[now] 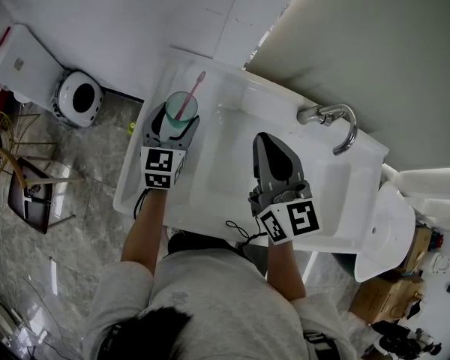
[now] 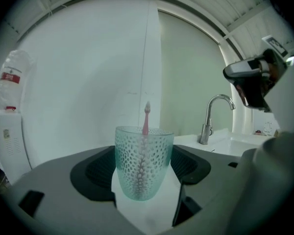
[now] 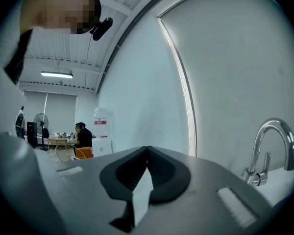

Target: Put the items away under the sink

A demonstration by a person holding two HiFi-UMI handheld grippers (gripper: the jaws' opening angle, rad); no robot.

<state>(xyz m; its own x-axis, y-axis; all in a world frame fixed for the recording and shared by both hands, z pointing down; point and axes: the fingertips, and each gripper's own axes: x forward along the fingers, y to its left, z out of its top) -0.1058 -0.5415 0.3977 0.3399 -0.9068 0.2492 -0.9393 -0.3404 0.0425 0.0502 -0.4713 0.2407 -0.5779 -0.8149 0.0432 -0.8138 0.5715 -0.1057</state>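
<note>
Our left gripper (image 1: 177, 126) grips the teal cup (image 2: 143, 163), which has a pink toothbrush (image 2: 146, 116) standing in it, at the left end of the sink (image 1: 210, 197). Our right gripper (image 3: 147, 151) is clenched on nothing above the basin.

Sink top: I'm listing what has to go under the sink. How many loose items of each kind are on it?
Teal cup: 1
Pink toothbrush, standing in the cup: 1
Total: 2
</note>
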